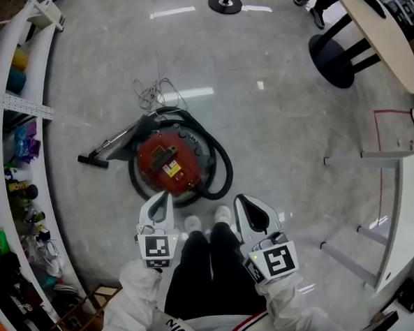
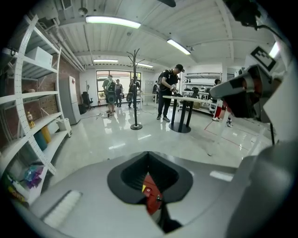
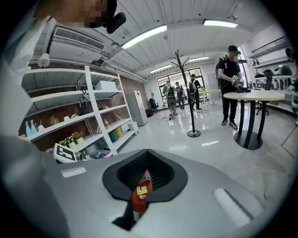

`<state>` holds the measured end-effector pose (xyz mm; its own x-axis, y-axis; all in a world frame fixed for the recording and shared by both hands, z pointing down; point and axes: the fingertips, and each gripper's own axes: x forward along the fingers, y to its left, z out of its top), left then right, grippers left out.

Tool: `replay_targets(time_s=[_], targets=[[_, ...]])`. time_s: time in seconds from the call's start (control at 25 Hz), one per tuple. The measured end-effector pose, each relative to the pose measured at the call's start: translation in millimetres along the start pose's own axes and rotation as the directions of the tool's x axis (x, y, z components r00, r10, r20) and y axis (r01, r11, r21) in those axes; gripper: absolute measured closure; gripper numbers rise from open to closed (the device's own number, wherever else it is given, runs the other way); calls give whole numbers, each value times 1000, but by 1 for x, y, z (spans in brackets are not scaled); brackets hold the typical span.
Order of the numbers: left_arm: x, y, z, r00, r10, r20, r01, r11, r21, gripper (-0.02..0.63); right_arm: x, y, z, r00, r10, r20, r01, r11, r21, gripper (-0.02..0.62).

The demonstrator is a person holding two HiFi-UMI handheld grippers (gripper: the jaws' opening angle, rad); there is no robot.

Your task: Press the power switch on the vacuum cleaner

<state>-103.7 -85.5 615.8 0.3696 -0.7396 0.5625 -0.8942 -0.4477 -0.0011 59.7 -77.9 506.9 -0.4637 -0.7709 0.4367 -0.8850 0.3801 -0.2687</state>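
Note:
A round red vacuum cleaner (image 1: 166, 162) lies on the grey floor just ahead of my feet. Its black hose (image 1: 221, 169) loops around it, and its wand and nozzle (image 1: 95, 160) stretch to the left. A yellow label sits on its top. Both grippers hang above the floor on the near side of the vacuum and touch nothing. My left gripper (image 1: 159, 205) is shut and empty over its near edge. My right gripper (image 1: 249, 209) is shut and empty a little to the right. A red sliver of the vacuum (image 2: 150, 197) (image 3: 140, 195) shows through the slit between each pair of jaws.
White shelving (image 1: 7, 103) with small items curves along the left. A round table (image 1: 380, 25) on a black base stands at the upper right, and a white frame (image 1: 398, 205) at the right. A stanchion base (image 1: 225, 4) and a loose cable (image 1: 150, 93) lie beyond the vacuum. People stand far off.

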Motion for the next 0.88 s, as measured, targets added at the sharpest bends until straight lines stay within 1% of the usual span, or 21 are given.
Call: replay_targets(time_s=[0.16, 0.32, 0.4, 0.56, 0.76, 0.88], targets=[[31, -1, -34, 999, -7, -54, 8, 1000, 16, 606, 9, -1, -1, 1000, 5, 4, -5, 1000, 14, 595], [61, 0, -72, 993, -9, -119, 13, 999, 37, 606, 11, 4, 13, 999, 15, 31, -16, 1000, 22, 595], [76, 0, -95, 988, -5, -157, 11, 999, 38, 606, 11, 4, 18, 999, 17, 37, -18, 1000, 23, 595], [97, 4, -126, 977, 9, -213, 1, 999, 45, 606, 11, 6, 24, 999, 15, 42, -16, 999, 32, 595], [117, 0, -155, 961, -3, -275, 26, 996, 82, 606, 10, 9, 26, 999, 16, 45, -18, 998, 56, 595], [128, 3, -170, 951, 0, -310, 34, 994, 104, 606, 12, 10, 21, 999, 14, 33, -16, 999, 51, 594]])
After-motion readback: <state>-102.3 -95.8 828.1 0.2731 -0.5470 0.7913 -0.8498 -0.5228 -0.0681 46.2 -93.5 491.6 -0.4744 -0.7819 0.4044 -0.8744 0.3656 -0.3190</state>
